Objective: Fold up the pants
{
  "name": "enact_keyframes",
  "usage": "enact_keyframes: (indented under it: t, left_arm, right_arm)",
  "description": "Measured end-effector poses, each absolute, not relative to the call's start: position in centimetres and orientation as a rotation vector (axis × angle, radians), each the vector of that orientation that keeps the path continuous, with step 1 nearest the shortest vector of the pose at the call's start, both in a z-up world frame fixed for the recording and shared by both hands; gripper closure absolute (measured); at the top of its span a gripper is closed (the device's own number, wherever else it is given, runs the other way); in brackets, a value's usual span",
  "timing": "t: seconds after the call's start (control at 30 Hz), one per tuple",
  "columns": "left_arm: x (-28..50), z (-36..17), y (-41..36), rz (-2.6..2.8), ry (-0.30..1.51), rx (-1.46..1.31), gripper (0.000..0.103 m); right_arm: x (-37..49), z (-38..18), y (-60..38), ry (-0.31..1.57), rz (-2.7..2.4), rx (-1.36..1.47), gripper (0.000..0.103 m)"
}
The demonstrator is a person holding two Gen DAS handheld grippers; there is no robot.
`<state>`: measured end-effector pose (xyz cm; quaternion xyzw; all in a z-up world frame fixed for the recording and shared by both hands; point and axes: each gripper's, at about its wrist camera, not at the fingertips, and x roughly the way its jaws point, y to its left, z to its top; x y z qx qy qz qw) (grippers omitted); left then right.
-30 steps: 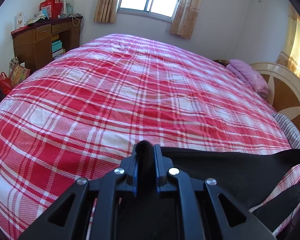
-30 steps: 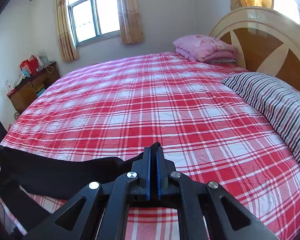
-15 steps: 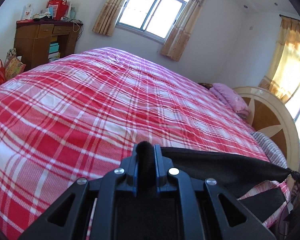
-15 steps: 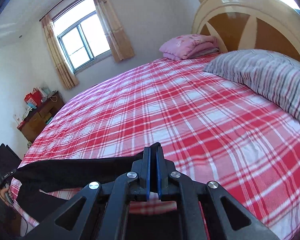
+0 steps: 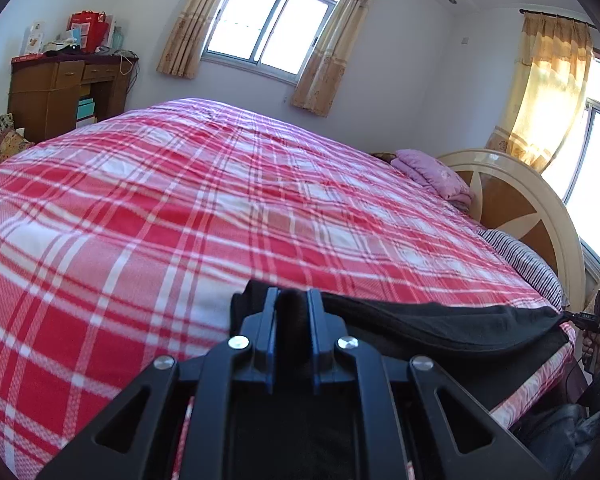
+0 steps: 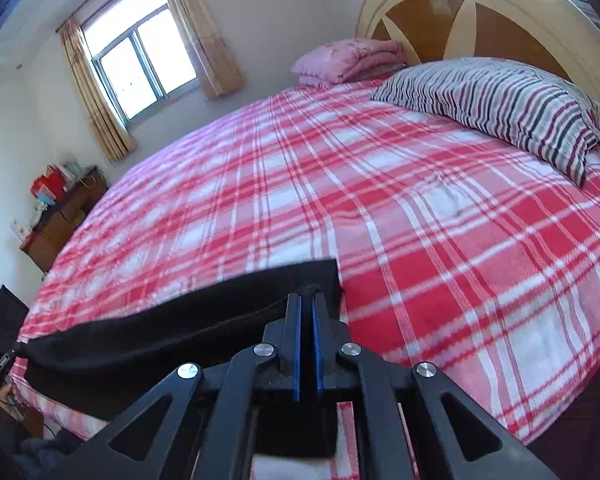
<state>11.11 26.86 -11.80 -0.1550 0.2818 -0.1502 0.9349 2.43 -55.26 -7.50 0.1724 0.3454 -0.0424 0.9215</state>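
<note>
While both grippers are clamped on the black, soft fabric pants (image 5: 440, 326), no fold can yet be made out, so the task looks to be at its start or at an early lift. The garment is strung as a taut dark band between the two tools, above the near edge of the bed with the red-and-white plaid cover (image 5: 220, 208), and part of it hangs down below that band toward the same edge. What seems left is to lay the cloth on the cover, bring one part over another, and smooth it; how many folds are needed cannot be judged from this. The left gripper (image 5: 292, 300) points forward over the plaid cover from its near edge, its jaws pinched tight on a bunched end of the pants, with cloth showing between and just beyond the tips. The right gripper (image 6: 307, 304) points the same way from further along that near edge, closer to the grey striped pillow (image 6: 500, 108) at the head of the bed; its blue-lined jaws are pressed almost together on the other end of the pants (image 6: 180, 328), whose corner sticks up past the tips.
</note>
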Motion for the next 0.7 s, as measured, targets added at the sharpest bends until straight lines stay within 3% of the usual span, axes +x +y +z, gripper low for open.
enact_keyframes:
  t: [0.17, 0.33, 0.4, 0.47, 0.7]
  left_arm:
    - [10.0, -13.1, 26.9, -0.327, 0.579, -0.299, 0.089]
    - [8.5, -13.6, 27.6, -0.309, 0.585, -0.275, 0.073]
    - [7.9, -13.5, 28.4, -0.289, 0.58, -0.273, 0.061]
    - [7.3, -13.5, 29.1, -0.276, 0.579, -0.27, 0.058]
    - [5.0, -13.4, 33.5, -0.123, 0.579, -0.324, 0.059]
  right_arm:
    - [1.6, -8.2, -55.0, 0.771, -0.112, 0.317, 0.098]
    - [1.0, -8.0, -54.6, 0.817, -0.115, 0.27, 0.098]
    - [0.7, -7.8, -54.6, 0.815, -0.129, 0.258, 0.098]
    - [0.3, -7.3, -54.7, 0.802, -0.155, 0.263, 0.098]
    - [-0.1, -4.9, -51.8, 0.731, -0.223, 0.163, 0.097]
